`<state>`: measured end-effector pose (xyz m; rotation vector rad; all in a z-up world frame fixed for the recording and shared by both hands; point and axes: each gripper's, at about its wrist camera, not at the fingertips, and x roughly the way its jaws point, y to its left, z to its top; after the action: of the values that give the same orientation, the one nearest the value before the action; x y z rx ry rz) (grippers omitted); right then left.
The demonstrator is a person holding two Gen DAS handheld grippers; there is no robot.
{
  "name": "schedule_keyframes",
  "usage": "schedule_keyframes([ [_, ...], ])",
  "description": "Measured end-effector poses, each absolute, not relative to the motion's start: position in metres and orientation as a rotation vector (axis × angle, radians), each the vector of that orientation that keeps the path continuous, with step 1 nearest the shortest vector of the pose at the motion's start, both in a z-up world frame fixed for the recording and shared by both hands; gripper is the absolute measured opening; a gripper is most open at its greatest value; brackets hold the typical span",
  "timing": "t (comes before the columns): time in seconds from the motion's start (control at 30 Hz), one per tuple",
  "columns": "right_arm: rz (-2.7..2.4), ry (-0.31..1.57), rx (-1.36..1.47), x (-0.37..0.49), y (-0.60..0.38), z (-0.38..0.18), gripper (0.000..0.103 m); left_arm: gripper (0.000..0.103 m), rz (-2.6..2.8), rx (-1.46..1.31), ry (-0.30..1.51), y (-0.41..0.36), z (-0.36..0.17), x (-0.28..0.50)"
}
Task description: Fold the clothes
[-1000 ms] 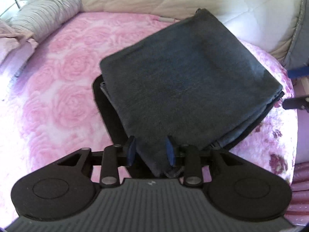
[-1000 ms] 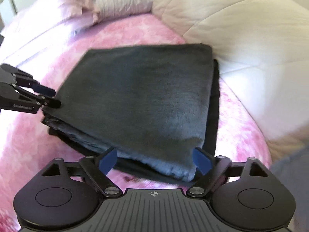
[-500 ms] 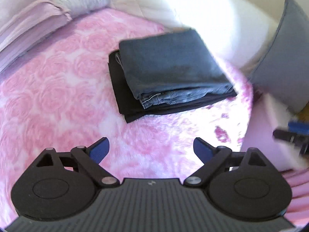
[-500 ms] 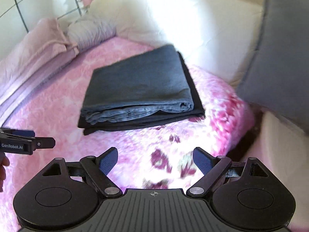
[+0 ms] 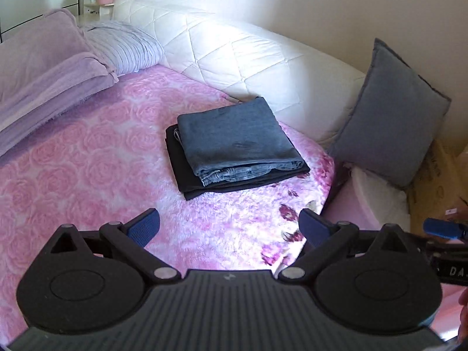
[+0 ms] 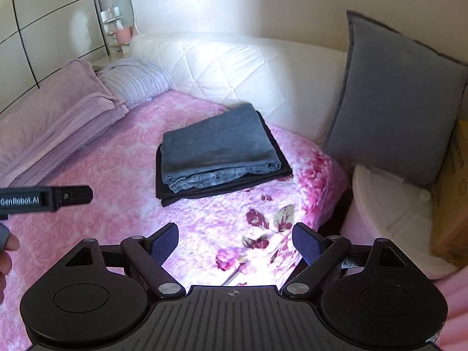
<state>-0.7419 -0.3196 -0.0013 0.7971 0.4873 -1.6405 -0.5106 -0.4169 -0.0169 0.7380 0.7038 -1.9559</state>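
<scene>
Bed: pink rose-patterned cover, quilted white headboard behind.

Folded jeans: grey-blue denim, lying on a folded black garment; the stack sits on the bed near the headboard, toward the corner by the grey cushion. Both views show the stack, well apart from either gripper.

Left gripper: jaws opening, blue-padded fingers spread wide, nothing between them; only the bed cover lies below the gap.

Right gripper: fingers spread wide, empty, above the flowered edge of the cover.

Bedding at the far left: folded lilac blanket with a striped pillow just beside it, seen in both views.

Left wrist view only: one blue pad of the right gripper at the far right edge.

Right wrist view only: the left gripper's side, lettered "GenRobot.AI", at the left edge, with part of a hand below it; a round mirror on the far shelf above a pink container; panelled wardrobe doors; more of the white round object beneath the cushion.
</scene>
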Motion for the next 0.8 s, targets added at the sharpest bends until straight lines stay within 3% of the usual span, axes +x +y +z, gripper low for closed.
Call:
schedule_keyframes([
  [0.8, -1.525, 0.585, 0.710, -0.758, -0.298, 0.014, 0.088, 0.100, -1.840, 0.685, 0.653, -0.359, 0.002, -0.536],
])
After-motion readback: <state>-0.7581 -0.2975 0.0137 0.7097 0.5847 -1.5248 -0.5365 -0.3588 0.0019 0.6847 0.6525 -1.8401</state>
